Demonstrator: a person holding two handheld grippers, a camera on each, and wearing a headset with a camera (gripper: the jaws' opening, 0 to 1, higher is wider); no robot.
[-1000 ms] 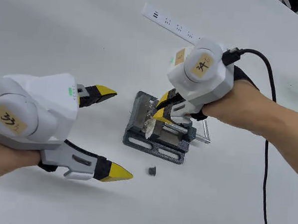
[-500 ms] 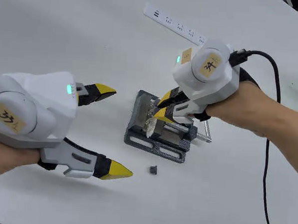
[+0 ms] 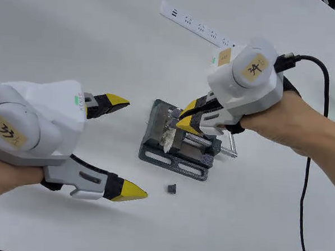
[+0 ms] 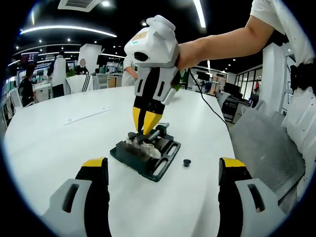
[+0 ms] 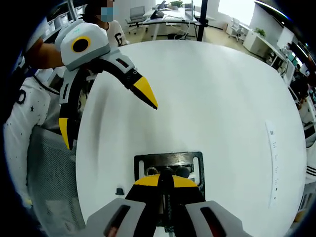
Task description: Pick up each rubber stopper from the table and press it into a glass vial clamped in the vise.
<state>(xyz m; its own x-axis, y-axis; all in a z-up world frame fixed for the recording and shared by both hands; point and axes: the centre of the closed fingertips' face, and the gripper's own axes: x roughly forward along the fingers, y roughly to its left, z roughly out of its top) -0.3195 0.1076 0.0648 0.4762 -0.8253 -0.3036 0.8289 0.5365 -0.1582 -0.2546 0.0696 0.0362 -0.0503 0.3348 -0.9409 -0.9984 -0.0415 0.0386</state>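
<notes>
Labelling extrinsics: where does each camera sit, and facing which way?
Head view: on the headset, looking down at the white table; person's forearms, open left gripper, shut right gripper above the dark grey metal vise.
Left gripper view: on that gripper, looking low across the table at the vise; own yellow-tipped jaws, person's right arm.
Right gripper view: on that gripper, looking down onto the vise; own jaws together, person's torso at left.
Shared: all show the vise and the small black rubber stopper; each gripper view shows the other gripper.

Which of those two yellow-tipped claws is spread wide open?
The left gripper, off to one side of the vise: its jaws stand far apart, empty. The right gripper, over the vise, has its tips together.
</notes>
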